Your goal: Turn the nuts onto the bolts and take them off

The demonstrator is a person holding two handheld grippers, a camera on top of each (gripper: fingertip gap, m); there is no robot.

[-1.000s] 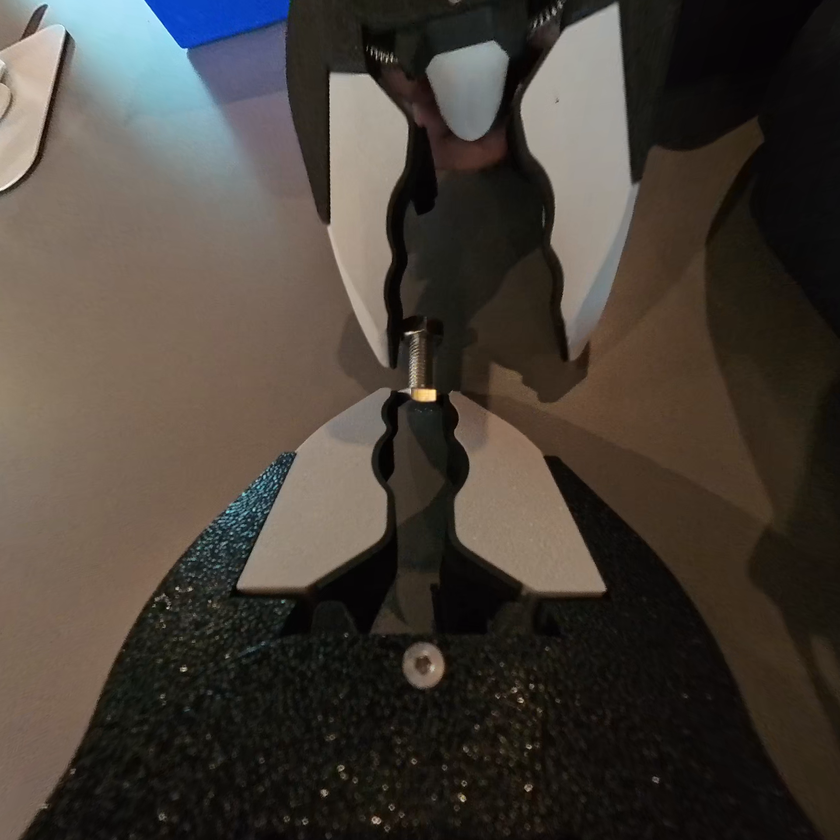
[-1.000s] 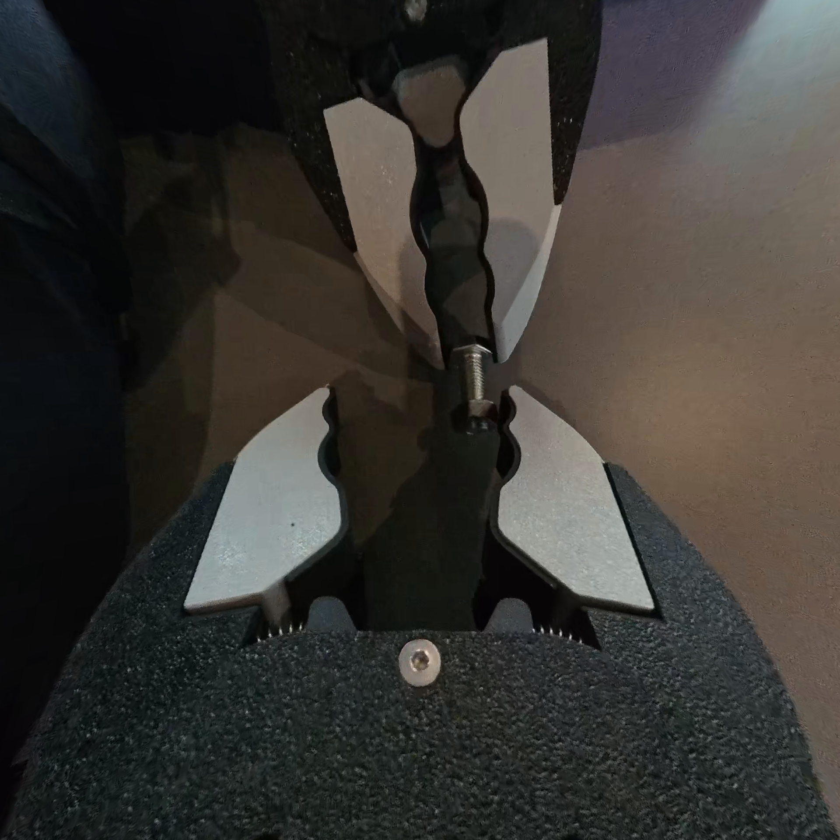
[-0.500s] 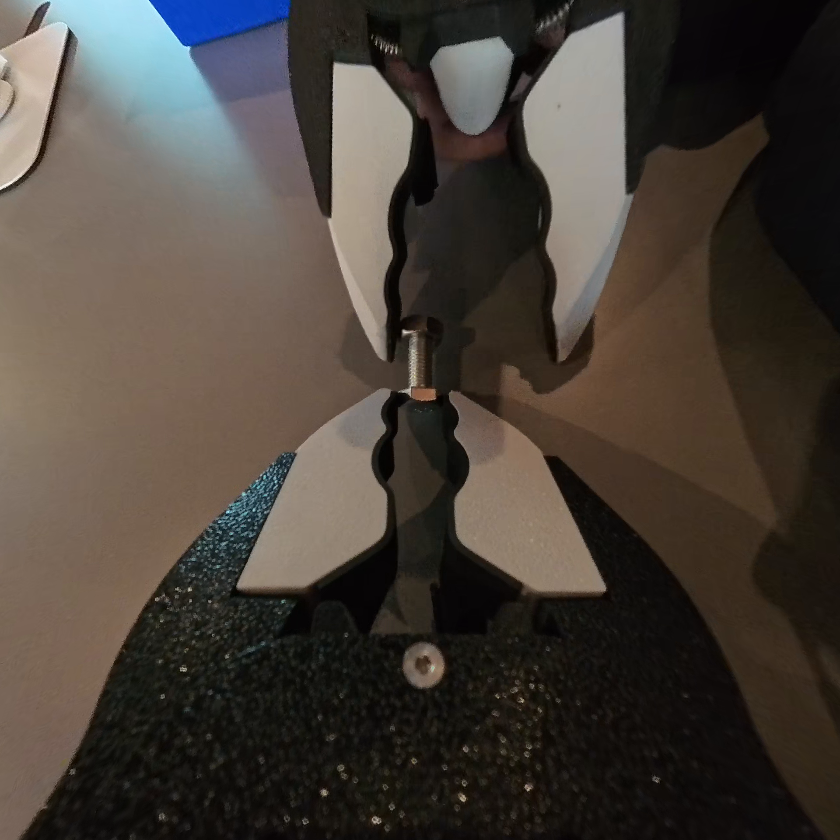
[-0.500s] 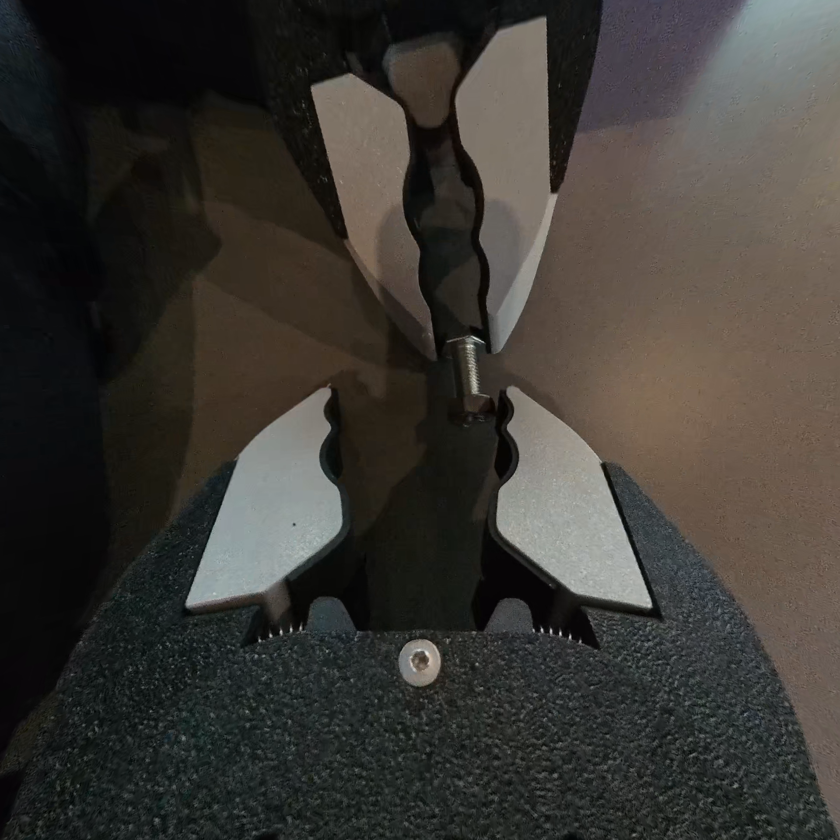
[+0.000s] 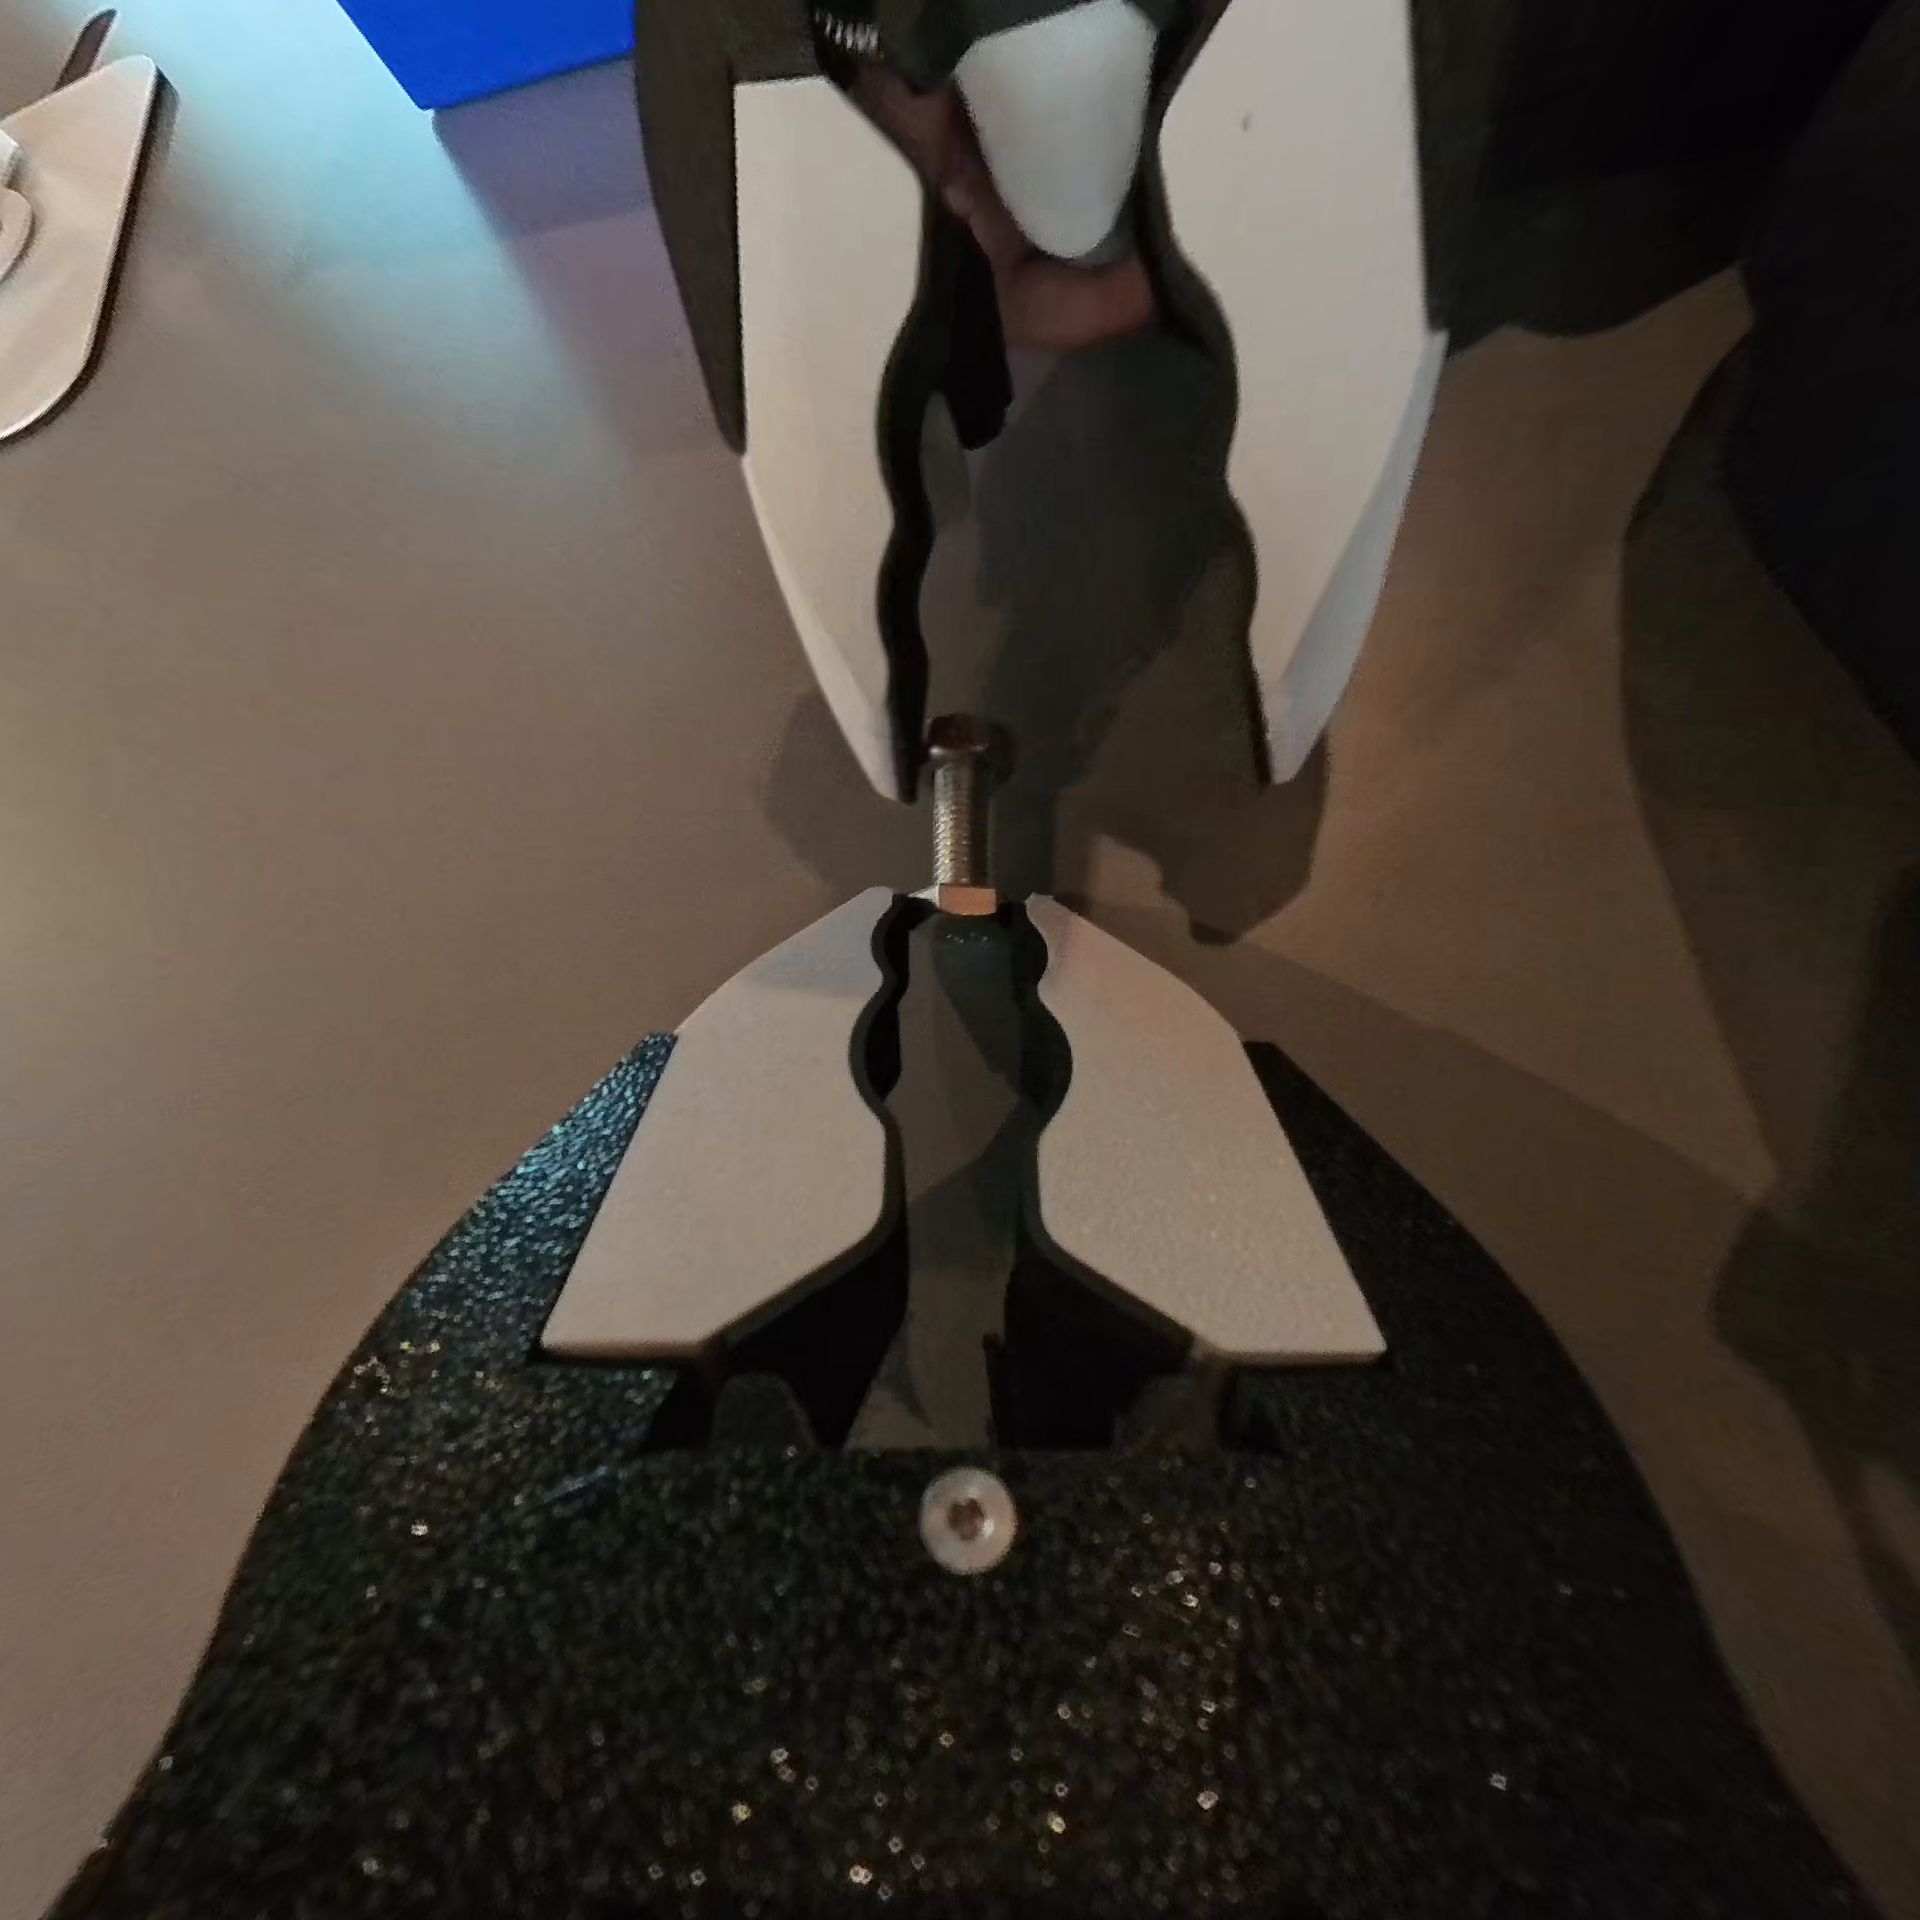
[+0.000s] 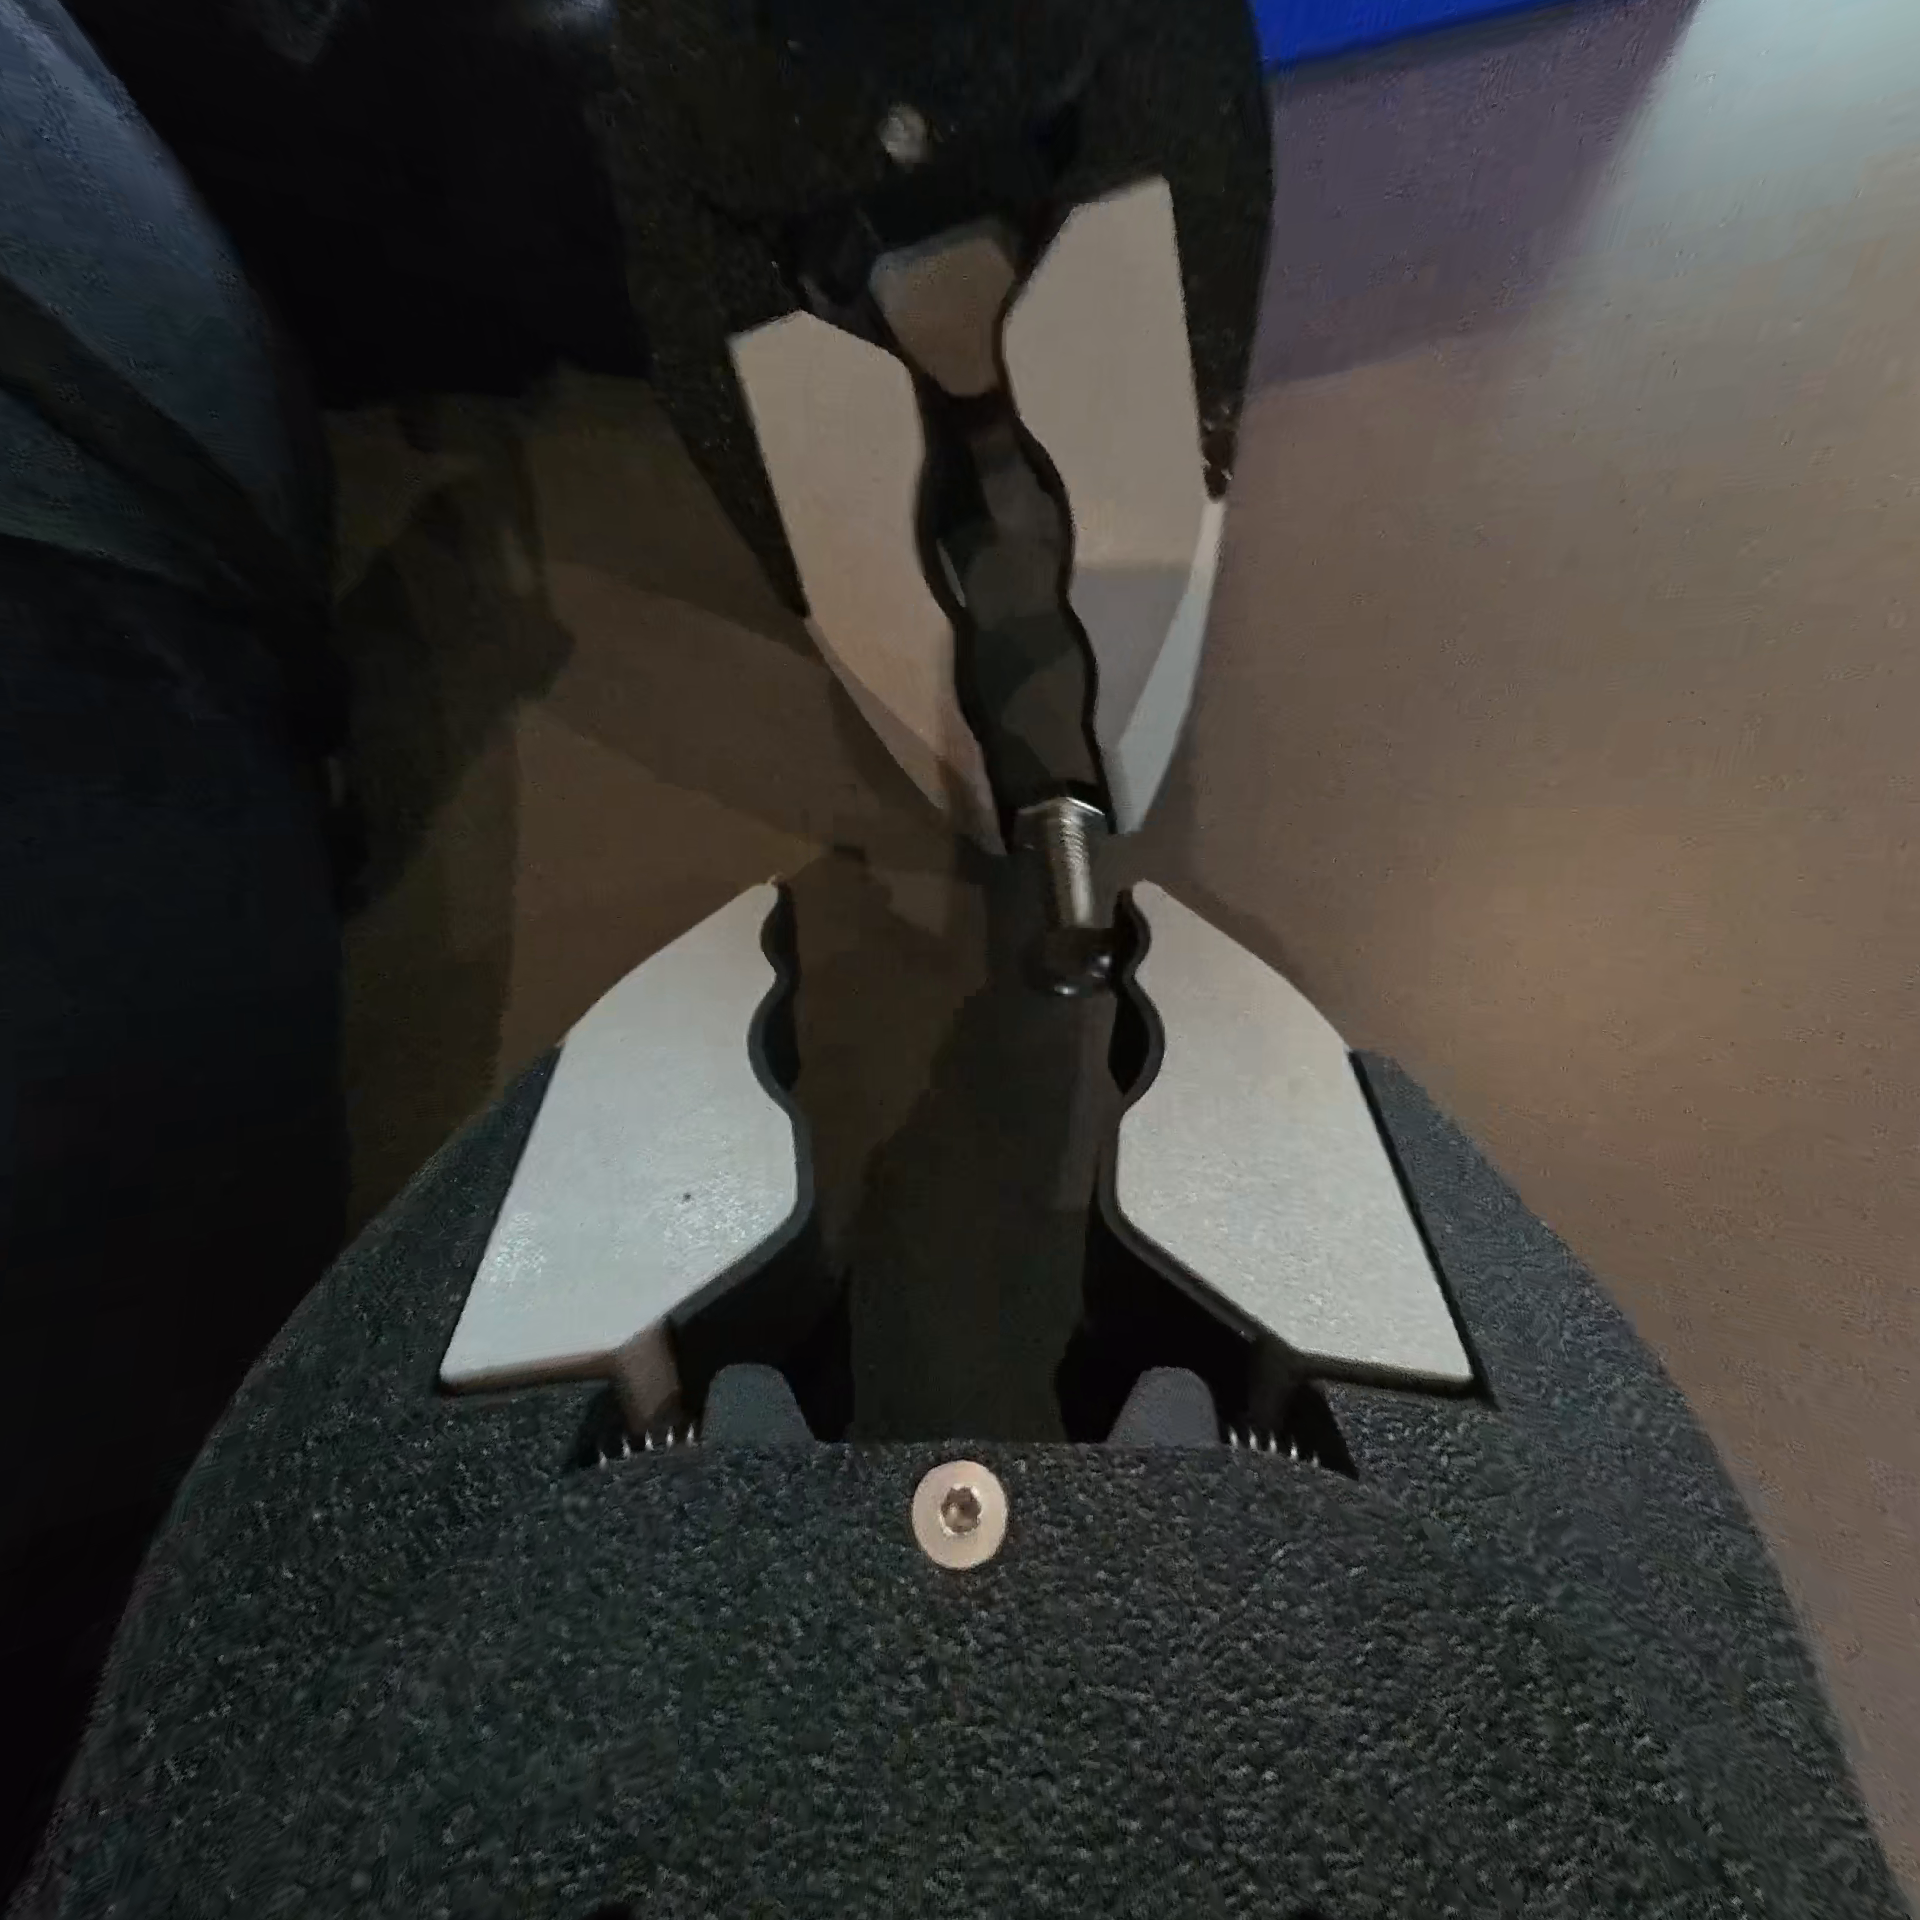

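My left gripper (image 5: pixel 961 906) is shut on a small hex nut (image 5: pixel 966 898) at its fingertips. A silver bolt (image 5: pixel 958 821) sticks forward out of the nut, its dark head at the far end. My right gripper (image 6: pixel 956 885) faces it with its jaws open. The bolt head (image 6: pixel 1070 951) lies against the inner edge of its right finger (image 6: pixel 1247 1143), and the other finger is apart from it. In the left wrist view the right gripper (image 5: pixel 1086 781) shows at the top, open. In the right wrist view the left gripper (image 6: pixel 1049 821) shows at the top, tilted and shut.
Both grippers hover over a brown tabletop (image 5: pixel 312 831). A blue box (image 5: pixel 520 47) stands at the far edge. A pale metal plate (image 5: pixel 62 229) lies at the far left. A person's dark clothing (image 6: pixel 125 727) fills the left of the right wrist view. My two grippers' fingertips are within a few centimetres of each other.
The right gripper has tilted, so the left gripper and bolt now look slanted and blurred in its view. The blue box has come into its view. Both grips are unchanged.
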